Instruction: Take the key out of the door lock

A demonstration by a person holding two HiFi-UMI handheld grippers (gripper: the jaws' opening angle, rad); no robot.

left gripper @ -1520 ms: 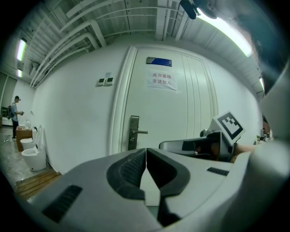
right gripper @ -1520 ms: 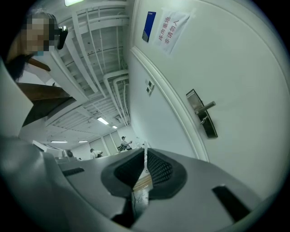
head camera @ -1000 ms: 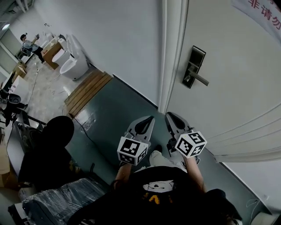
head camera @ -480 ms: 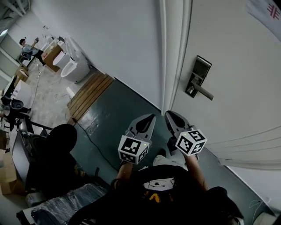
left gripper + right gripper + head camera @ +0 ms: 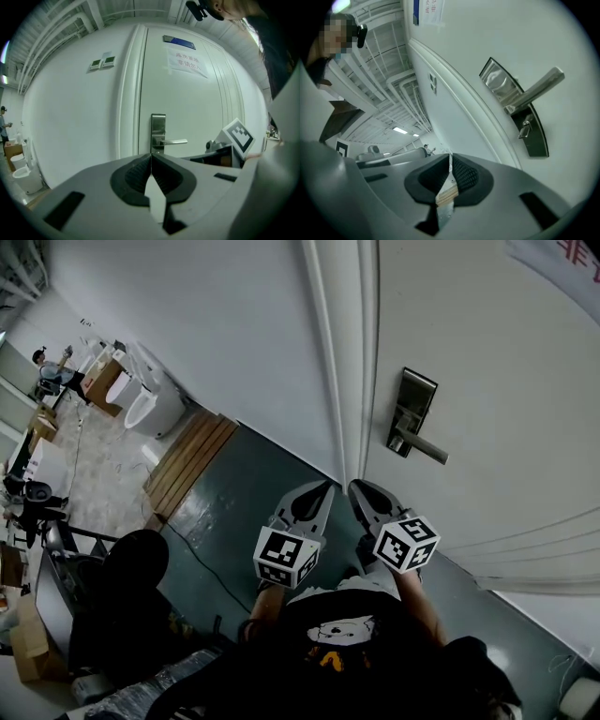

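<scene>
The white door carries a steel lock plate with a lever handle. In the right gripper view a small key sticks out of the plate just below the lever. From the left gripper view the plate and lever stand straight ahead, some way off. My left gripper and right gripper are held side by side short of the door. Both are shut with nothing between the jaws, and neither touches the lock.
The door frame runs just left of the lock, with plain white wall beyond. A wooden pallet and white toilets stand against the wall at left, with a person beyond them. A notice hangs on the door.
Both grippers have come a little nearer the door, side by side and still shut. The head view has shifted, so the lock plate now sits lower in it.
</scene>
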